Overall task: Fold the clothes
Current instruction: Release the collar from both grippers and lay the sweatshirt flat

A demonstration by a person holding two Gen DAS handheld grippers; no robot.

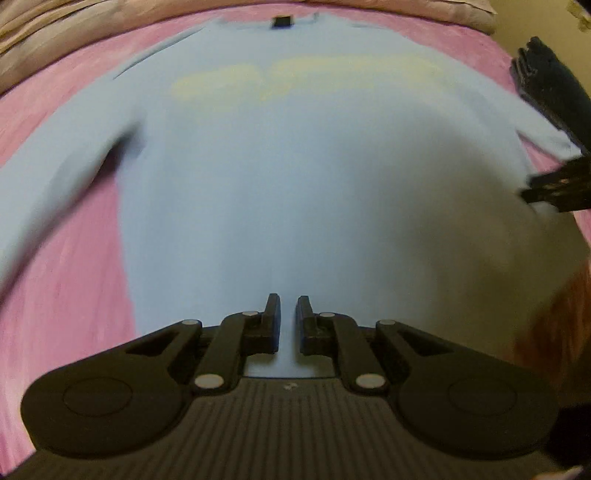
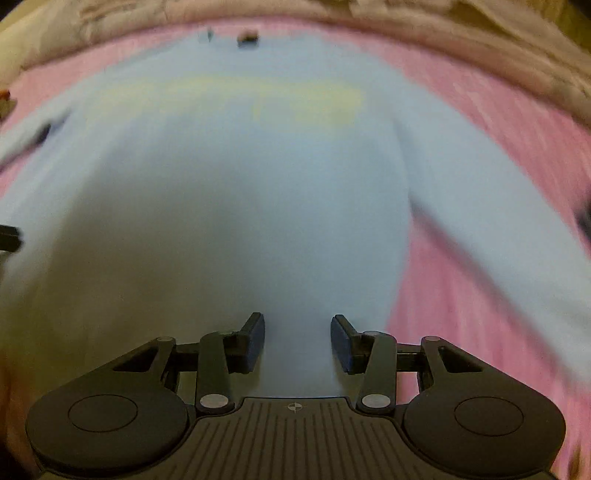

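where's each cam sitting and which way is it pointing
Left wrist: on the left gripper, looking forward up the blue shirt toward its collar; own fingers nearly closed, right gripper at the edge.
Right wrist: on the right gripper, same direction; own fingers apart.
Shared: the shirt, pink sheet, beige bedding.

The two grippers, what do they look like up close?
Both the left gripper and the right gripper are matte black plastic: flat ribbed base, rounded lobes with circular insets, linkage arms with silver pivot pins, short blocky jaws. The right base bears a small crosshair mark.
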